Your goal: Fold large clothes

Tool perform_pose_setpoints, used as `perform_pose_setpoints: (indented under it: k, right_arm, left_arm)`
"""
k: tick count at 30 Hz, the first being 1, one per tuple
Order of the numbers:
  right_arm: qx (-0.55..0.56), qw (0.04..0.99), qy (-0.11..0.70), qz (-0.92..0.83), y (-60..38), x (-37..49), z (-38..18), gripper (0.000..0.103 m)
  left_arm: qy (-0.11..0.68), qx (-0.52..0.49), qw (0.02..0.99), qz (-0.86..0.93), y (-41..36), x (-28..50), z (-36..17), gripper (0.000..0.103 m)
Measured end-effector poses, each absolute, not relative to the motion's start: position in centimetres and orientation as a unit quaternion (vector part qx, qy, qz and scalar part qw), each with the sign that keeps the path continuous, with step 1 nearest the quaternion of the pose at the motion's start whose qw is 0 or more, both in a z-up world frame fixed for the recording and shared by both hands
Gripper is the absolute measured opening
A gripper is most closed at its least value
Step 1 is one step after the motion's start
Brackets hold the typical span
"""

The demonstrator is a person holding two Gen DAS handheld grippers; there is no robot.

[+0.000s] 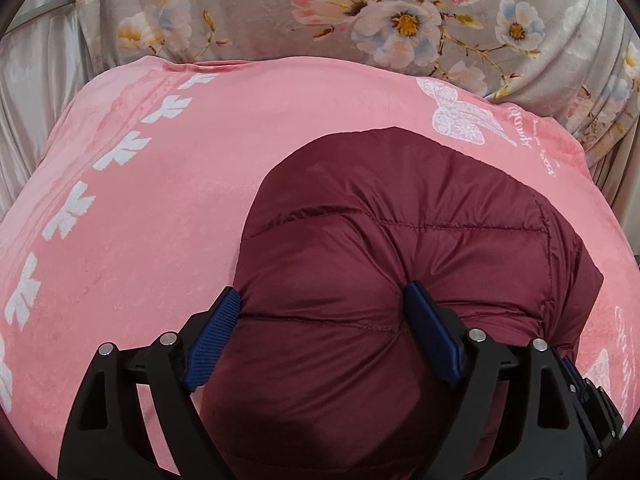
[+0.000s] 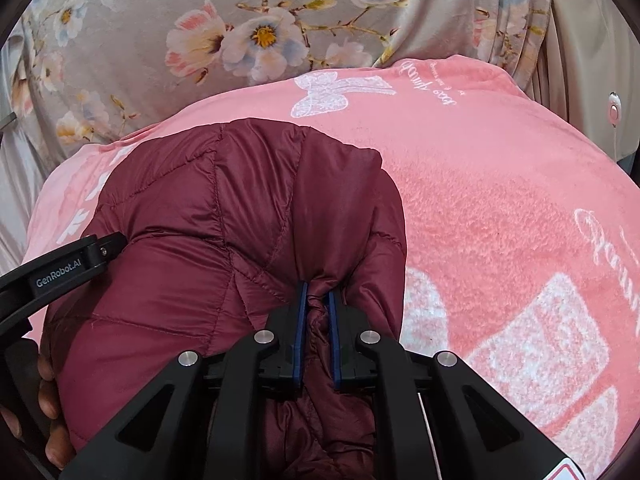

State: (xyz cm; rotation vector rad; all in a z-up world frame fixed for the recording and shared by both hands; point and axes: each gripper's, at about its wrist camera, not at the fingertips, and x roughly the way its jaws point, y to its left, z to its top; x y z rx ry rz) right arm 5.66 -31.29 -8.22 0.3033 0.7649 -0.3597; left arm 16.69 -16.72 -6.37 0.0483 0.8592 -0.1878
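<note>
a pink blanket [image 1: 168, 216] with white leaf shapes, butterflies and script lettering covers the bed from side to side in both views. past its far edge lies a grey flowered cover [image 1: 280, 12], bunched into folds towards the far right corner.

on the pink blanket rests a dark red quilted jacket [image 1: 400, 248], puffed up in a rounded heap. in the left wrist view it lies towards the near right part of the blanket; in the right wrist view it lies towards the near left. its far edge stops short of the white butterfly [image 2: 336, 92] printed near the blanket's far edge.

the left tool [image 1: 322, 326] stands wide, its blue pads on either side of a bulge of the jacket. the left pad touches the jacket's edge and the right pad sinks into a fold of it. whether they press on the cloth or only lie against it i cannot tell. one black finger of this tool also shows at the left edge of the right wrist view, over the jacket's left side.

the right tool [image 2: 318, 300] is clenched on a thin gathered pinch of the jacket's cloth, which runs between the two blue pads and bunches below them.

fingers of a hand [image 2: 48, 396] show at the near left edge of the right wrist view, against the jacket.
</note>
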Motion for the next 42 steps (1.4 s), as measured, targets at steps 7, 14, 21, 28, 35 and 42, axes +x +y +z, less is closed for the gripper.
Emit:
perform_pose_setpoints:
  k: [7, 14, 21, 28, 35, 42]
  right_arm:
    - [0.133, 0.903, 0.368, -0.18, -30.8, 5.8, -8.5, 0.007]
    - [0.132, 0.901, 0.371, -0.18, -30.8, 6.0, -8.7, 0.007]
    - [0.137, 0.9, 0.373, -0.179, -30.8, 6.1, -9.0, 0.008]
    - [0.17, 0.9, 0.368, -0.159, -31.6, 5.2, -8.5, 0.01]
    - [0.151, 0.914, 0.357, -0.122, -29.6, -1.5, -3.5, 0.011]
    - [0.127, 0.913, 0.372, -0.112, -27.8, -5.1, -3.6, 0.042]
  left_arm:
    - [0.411, 0.024, 0.907, -0.086, -16.9, 16.9, -7.6, 0.088]
    - [0.4, 0.034, 0.913, -0.079, -17.3, 16.8, -8.2, 0.089]
    - [0.39, 0.044, 0.917, -0.072, -17.6, 16.8, -8.6, 0.09]
    - [0.403, 0.037, 0.911, -0.084, -17.1, 16.8, -8.2, 0.09]
    - [0.435, 0.02, 0.891, -0.128, -13.2, 11.9, -5.3, 0.089]
    - [0.447, 0.037, 0.881, -0.149, -11.3, 7.1, -5.2, 0.088]
